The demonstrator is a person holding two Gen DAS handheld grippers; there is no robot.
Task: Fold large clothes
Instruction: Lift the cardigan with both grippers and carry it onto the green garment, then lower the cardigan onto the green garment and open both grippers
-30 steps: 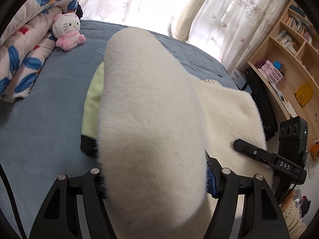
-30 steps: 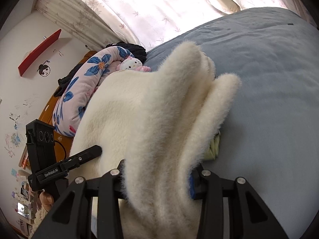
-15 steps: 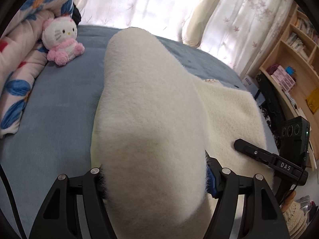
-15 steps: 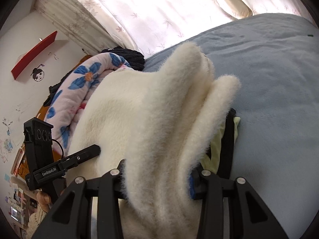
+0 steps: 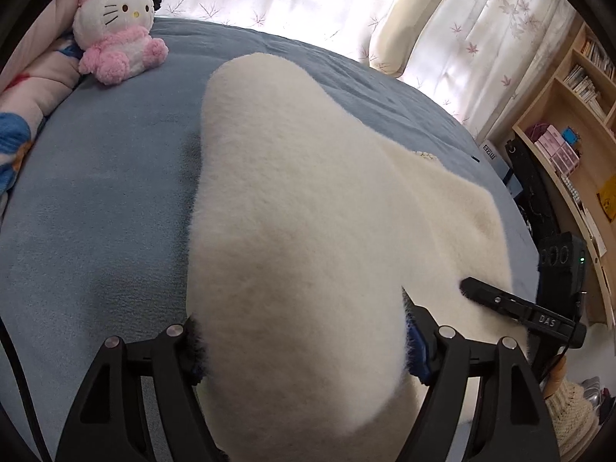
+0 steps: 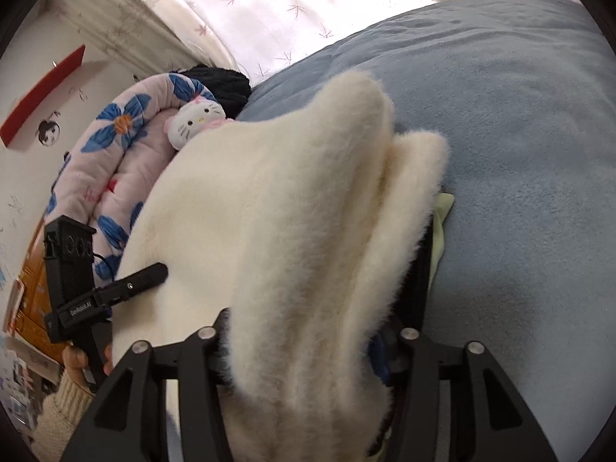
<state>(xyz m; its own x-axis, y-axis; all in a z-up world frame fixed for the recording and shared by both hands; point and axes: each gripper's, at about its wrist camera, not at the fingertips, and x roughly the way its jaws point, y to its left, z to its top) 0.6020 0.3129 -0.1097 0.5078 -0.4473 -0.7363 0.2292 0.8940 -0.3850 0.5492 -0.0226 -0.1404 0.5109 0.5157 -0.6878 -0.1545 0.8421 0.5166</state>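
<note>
A fluffy cream fleece garment (image 5: 300, 200) lies partly spread on the blue bed (image 5: 96, 211), one fold raised toward each camera. My left gripper (image 5: 304, 346) has this fold filling the gap between its jaws, which are opening; the fleece still touches both pads. My right gripper (image 6: 304, 342) likewise has a bunched double fold of the garment (image 6: 292, 200) between its jaws, which are also opening. A lime-green lining (image 6: 442, 211) peeks from under the fold. Each view shows the other gripper resting on the fleece: the right gripper (image 5: 500, 300), the left gripper (image 6: 131, 285).
A white-and-pink cat plush (image 5: 115, 30) sits at the bed's far left beside a rolled floral quilt (image 6: 127, 146). Curtains (image 5: 442, 30) hang behind the bed. A wooden bookshelf (image 5: 577, 115) stands at the right. Bare blue bedding (image 6: 519, 154) stretches right of the garment.
Both grippers have sunk toward the bed and moved forward with the fleece. The plush looks nearer, the green lining is covered in the left view. Both pairs of jaws stand wider.
</note>
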